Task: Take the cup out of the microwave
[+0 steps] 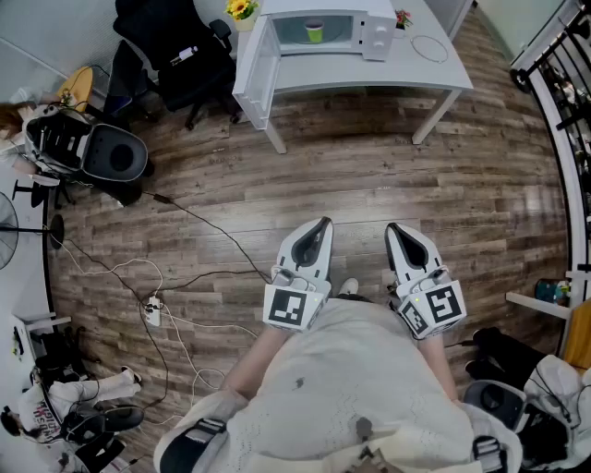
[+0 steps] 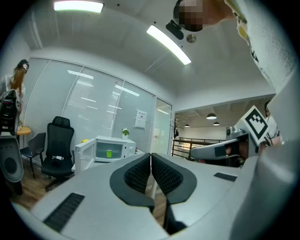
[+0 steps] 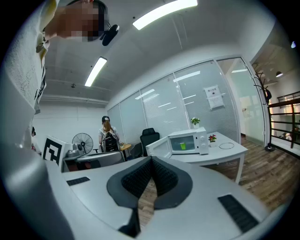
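Office room, wood floor (image 1: 369, 185), and a white counter (image 1: 434, 74) far ahead of both tools. On it sits the microwave (image 1: 319, 28), its door (image 1: 251, 69) already swung open. Left tool (image 1: 322, 224) and right tool (image 1: 391, 228) are both clenched on nothing, nearly level, well short of it. This looks like the approach. Next: walk in, unclench one tool, reach inside. The cup (image 1: 315, 32), small and green, stands upright in the cavity, straight ahead of the left tool.
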`<action>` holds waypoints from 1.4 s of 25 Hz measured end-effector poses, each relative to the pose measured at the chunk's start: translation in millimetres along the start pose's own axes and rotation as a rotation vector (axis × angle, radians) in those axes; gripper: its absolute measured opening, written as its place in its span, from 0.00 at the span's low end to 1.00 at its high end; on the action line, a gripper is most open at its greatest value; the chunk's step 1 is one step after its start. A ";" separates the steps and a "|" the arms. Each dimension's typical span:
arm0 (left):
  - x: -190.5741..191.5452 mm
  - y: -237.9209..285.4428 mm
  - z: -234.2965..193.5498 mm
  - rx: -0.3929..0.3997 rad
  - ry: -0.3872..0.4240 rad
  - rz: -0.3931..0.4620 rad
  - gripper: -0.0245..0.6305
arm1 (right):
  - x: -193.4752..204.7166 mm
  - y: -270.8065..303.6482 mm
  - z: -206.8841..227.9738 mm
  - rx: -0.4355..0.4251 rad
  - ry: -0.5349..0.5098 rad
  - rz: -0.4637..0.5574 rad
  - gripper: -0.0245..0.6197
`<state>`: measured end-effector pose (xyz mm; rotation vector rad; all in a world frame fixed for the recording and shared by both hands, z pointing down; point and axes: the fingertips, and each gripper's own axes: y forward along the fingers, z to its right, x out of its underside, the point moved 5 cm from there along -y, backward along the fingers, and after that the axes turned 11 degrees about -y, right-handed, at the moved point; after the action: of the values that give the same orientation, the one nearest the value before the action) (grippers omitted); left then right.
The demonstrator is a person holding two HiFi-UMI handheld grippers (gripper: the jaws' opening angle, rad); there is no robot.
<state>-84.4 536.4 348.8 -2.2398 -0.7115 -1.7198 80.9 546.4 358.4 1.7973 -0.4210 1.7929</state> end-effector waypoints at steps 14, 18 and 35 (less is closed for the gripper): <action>50.5 -83.7 103.2 -0.018 0.015 0.079 0.31 | 29.4 -127.2 -30.4 -0.037 -0.056 0.005 0.05; 51.9 -90.4 97.5 -0.050 0.022 0.048 0.30 | 27.3 -128.2 -36.5 -0.038 -0.058 0.017 0.05; 27.4 -54.9 43.6 -0.083 0.030 0.026 0.36 | 15.7 -65.0 -26.2 -0.023 -0.040 0.002 0.05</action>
<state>-70.2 609.8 356.4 -2.2624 -0.6126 -1.7979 98.7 615.9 361.7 1.8194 -0.4572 1.7490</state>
